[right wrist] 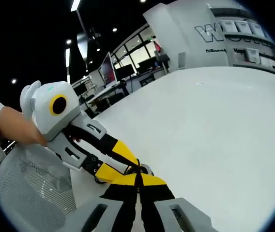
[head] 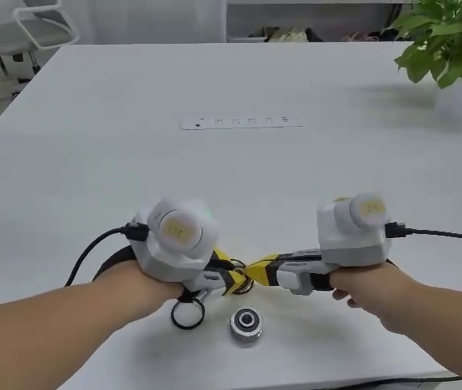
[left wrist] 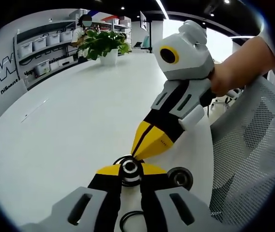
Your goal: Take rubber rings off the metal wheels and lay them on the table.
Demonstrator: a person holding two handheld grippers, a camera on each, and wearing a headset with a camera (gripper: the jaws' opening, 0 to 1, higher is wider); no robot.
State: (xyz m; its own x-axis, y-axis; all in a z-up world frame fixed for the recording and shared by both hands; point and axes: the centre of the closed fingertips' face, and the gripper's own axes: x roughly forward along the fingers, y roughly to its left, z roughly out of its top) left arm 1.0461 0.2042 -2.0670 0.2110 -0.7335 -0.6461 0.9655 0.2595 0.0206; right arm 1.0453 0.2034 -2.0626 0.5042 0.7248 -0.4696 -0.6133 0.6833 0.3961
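Observation:
My left gripper [head: 233, 280] is shut on a small metal wheel [left wrist: 129, 169], which sits between its yellow jaw tips just above the table. My right gripper [head: 257, 273] comes in from the opposite side, tip to tip with it. Its jaws are pressed together at the black rubber ring [left wrist: 120, 160] on the wheel's rim. In the right gripper view the shut jaws meet beside the wheel [right wrist: 145, 168]. A second metal wheel [head: 246, 322] with a dark ring lies on the table near the front edge. A loose black rubber ring [head: 188, 314] lies left of it.
A white power strip [head: 241, 122] lies mid-table. A potted plant [head: 446, 41] stands at the far right corner. Black cables [head: 93, 248] trail from both grippers. The white table [head: 231, 179] stretches wide beyond the grippers. A mesh chair [left wrist: 246, 159] is behind the table's near edge.

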